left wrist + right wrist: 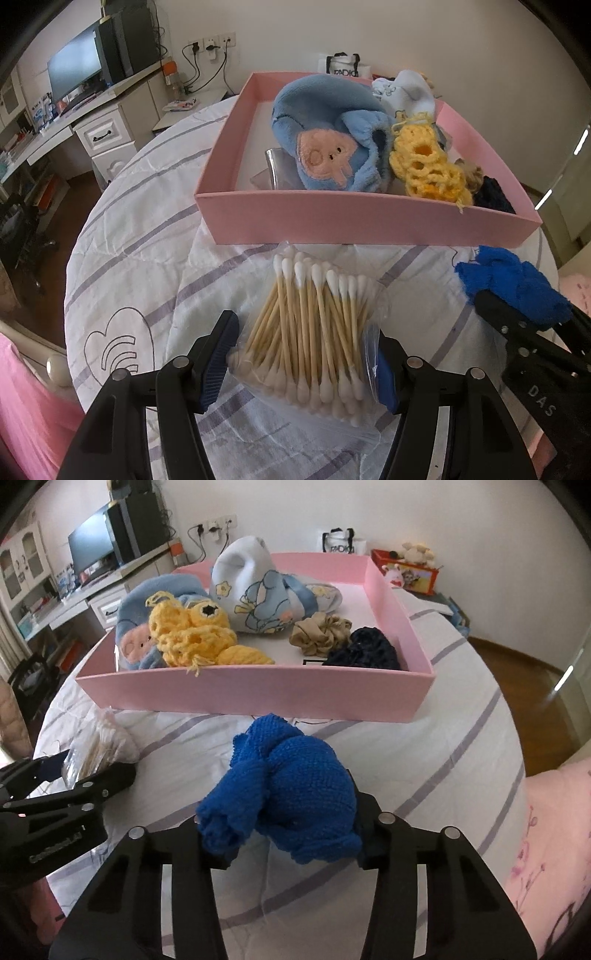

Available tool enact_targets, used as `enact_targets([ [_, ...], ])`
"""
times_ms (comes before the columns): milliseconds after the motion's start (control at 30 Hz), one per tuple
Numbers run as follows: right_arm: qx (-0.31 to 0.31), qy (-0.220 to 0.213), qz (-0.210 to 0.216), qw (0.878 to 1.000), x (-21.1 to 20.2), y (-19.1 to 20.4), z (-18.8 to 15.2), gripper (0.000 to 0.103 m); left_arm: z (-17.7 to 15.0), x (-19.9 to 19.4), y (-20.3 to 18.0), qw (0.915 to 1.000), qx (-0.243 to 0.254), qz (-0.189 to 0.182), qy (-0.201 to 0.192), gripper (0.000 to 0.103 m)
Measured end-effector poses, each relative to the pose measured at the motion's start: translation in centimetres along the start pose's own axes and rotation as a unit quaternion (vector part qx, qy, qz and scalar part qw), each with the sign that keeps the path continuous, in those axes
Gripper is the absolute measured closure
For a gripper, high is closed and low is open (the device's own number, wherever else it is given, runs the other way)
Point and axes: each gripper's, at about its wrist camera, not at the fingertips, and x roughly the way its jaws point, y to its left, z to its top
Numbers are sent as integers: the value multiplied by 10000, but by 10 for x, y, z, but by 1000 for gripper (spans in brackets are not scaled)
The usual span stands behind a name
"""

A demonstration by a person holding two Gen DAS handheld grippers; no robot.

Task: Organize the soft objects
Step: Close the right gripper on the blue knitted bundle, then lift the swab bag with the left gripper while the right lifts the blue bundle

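The bag of cotton swabs (314, 332) is clear, glossy plastic film, wrinkled, holding pale wooden sticks with matt white cotton tips. The blue knitted cloth (291, 805) is coarse yarn with a visible looped stitch, matt. The pink box (258, 690) looks like smooth matt cardboard. Inside it, the blue plush toy (325, 136) is fuzzy fleece, the yellow crochet piece (195, 638) is open, rough yarn, the beige scrunchie (319, 633) has a slight satin sheen, and the dark scrunchie (365, 651) is matt. The bedsheet (424, 757) is creased white cotton-like fabric with lilac stripes.
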Motion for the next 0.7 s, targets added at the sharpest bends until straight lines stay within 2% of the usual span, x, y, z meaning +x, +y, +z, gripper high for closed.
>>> enact_targets([
  [333,81,-262,-98,9996,-33,-3,-9,61,-10,-27,-9,9996,103,-192,-171,41],
  [700,72,-1081,-150,9940,-108,-3,-16,61,-31,-112,-19,9925,349,-319,-1124,41],
])
